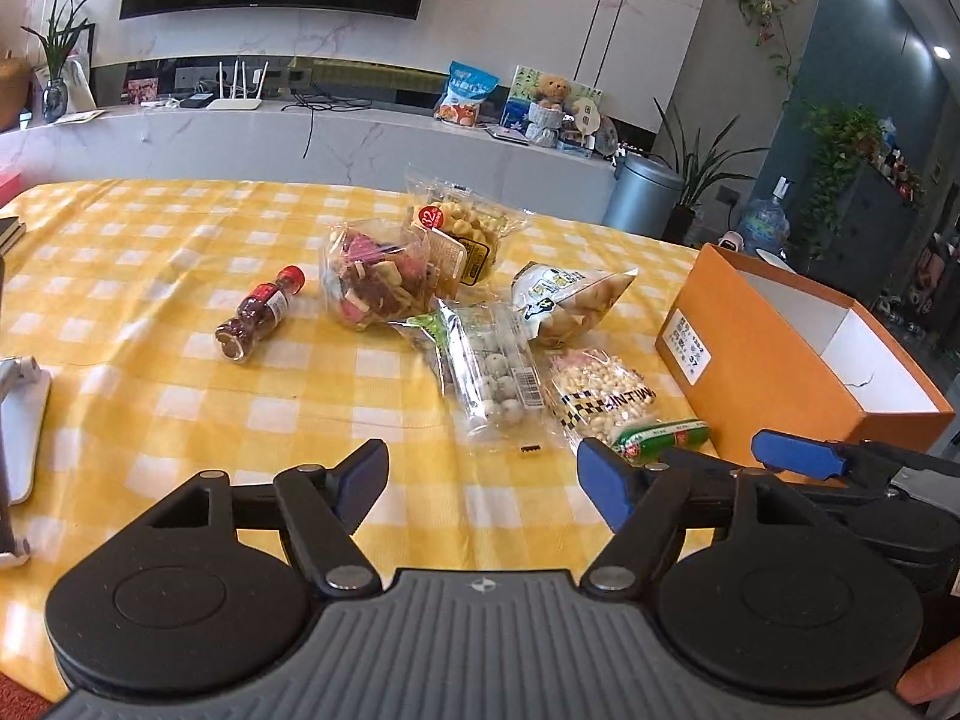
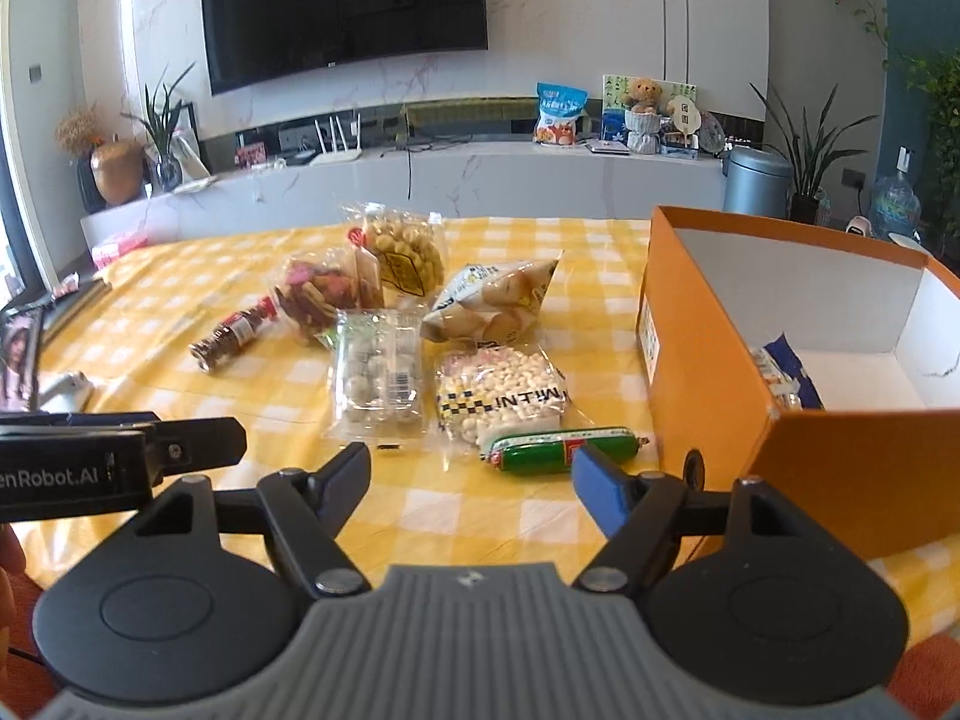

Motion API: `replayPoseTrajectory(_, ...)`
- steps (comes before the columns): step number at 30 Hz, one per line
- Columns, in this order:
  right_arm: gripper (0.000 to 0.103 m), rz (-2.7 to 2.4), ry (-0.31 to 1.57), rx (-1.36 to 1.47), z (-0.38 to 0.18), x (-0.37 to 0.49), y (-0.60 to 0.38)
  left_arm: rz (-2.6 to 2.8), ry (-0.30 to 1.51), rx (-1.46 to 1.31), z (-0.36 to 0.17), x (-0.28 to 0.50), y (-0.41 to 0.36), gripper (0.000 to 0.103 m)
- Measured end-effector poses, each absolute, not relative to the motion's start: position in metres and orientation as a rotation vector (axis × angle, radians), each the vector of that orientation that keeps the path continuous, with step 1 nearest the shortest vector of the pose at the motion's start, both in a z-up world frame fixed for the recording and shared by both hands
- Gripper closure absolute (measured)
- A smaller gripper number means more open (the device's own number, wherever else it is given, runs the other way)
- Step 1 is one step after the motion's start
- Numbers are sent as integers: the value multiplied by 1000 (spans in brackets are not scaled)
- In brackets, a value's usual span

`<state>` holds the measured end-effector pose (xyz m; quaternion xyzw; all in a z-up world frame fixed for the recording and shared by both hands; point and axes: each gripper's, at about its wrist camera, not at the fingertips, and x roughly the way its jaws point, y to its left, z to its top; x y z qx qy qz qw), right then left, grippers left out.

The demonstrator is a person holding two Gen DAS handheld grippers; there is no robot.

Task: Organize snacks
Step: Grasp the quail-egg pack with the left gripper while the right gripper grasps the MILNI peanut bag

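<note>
Several snack packs lie on the yellow checked tablecloth (image 1: 150, 276): a small red-capped bottle (image 1: 259, 313), a clear bag of mixed pieces (image 1: 375, 282), a cookie bag (image 1: 465, 234), a pale chip bag (image 1: 567, 303), a clear pack of round sweets (image 1: 495, 375), a bag of white bits (image 2: 501, 399) and a green sausage (image 2: 564, 449). An orange box (image 2: 840, 450) stands open at the right with a blue packet (image 2: 786, 372) inside. My left gripper (image 1: 480, 483) and right gripper (image 2: 471, 480) are both open and empty, low over the near cloth.
A white stand (image 1: 21, 420) lies at the left edge of the table. Behind the table run a marble shelf (image 1: 360, 132) with a router, a blue bag and a teddy bear, plus a grey bin (image 1: 642, 192) and plants.
</note>
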<state>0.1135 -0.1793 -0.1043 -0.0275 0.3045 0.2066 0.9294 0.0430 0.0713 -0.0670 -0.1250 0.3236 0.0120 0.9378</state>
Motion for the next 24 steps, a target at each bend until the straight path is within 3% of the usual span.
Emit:
replayPoseTrajectory(11, 30, 417, 646, -86, -117, 175, -162, 17, 684, -240, -71, 94, 80, 19)
replayPoseTrajectory(15, 18, 428, 704, -119, -128, 204, -153, 10, 709, -234, -76, 108, 86, 19)
replayPoseTrajectory(24, 14, 486, 790, -170, -154, 236, -141, -5, 739, -211, -86, 120, 87, 19)
